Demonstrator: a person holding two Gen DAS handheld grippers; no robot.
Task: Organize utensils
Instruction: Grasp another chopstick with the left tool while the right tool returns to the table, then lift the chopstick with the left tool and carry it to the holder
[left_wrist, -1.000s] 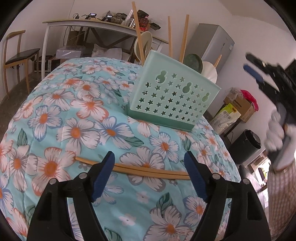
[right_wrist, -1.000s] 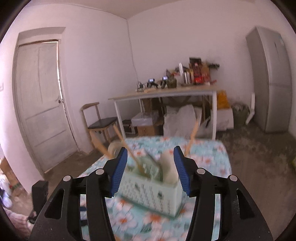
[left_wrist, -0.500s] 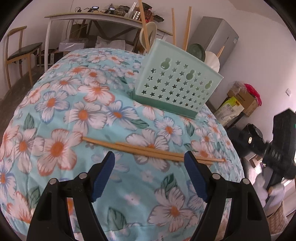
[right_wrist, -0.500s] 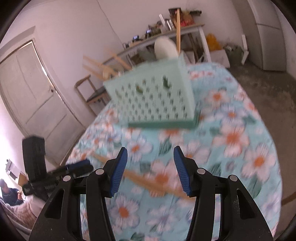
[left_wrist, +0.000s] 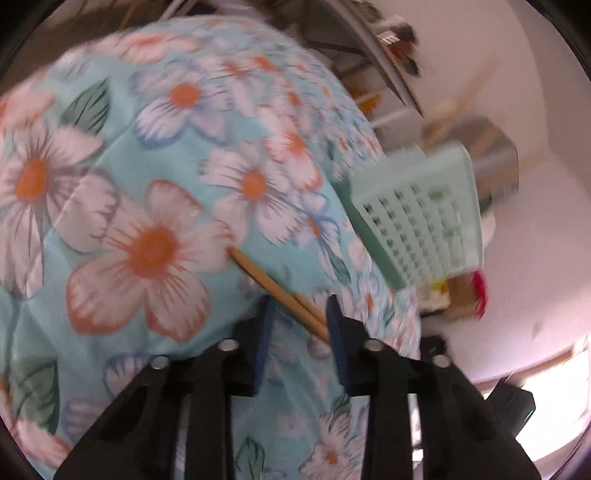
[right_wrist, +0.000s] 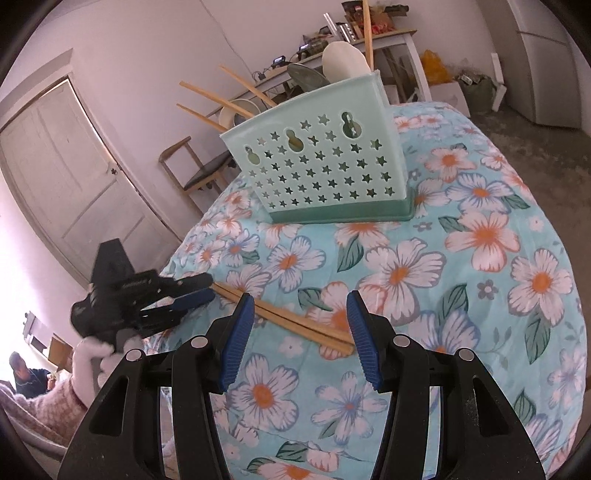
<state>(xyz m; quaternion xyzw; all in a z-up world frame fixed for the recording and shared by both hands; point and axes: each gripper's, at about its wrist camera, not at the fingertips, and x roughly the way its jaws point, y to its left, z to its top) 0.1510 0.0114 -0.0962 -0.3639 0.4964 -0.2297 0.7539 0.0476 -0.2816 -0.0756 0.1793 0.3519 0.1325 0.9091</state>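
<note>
Chopsticks (left_wrist: 284, 295) lie as a pair on the flowered cloth (left_wrist: 155, 206), in front of the mint utensil basket (right_wrist: 317, 166), and both sets of jaws are at them. The left gripper (left_wrist: 297, 314) has its jaws closing over one end of the pair; in the left wrist view the sticks run slantwise between the two blue pads, their end against the right-hand pad, and the blur hides whether the other pad presses on them yet. In the right wrist view this gripper (right_wrist: 195, 290) shows at the end of the chopsticks (right_wrist: 284, 317) farther from the basket's right corner, carried in a white-gloved hand (right_wrist: 92, 354) with a checked sleeve.

The right gripper (right_wrist: 301, 310) stands with its jaws apart, roughly half open, gripping nothing. The other end of the pair lies on the cloth between its blue pads, close to the right-hand pad; whether it touches that pad is not clear.

The basket, pierced with star holes, stands on the table beyond the chopsticks and apart from them. It holds more chopsticks (right_wrist: 225, 99) leaning out to its left, one upright stick, a white spoon (right_wrist: 343, 59) and a dark green one.
</note>
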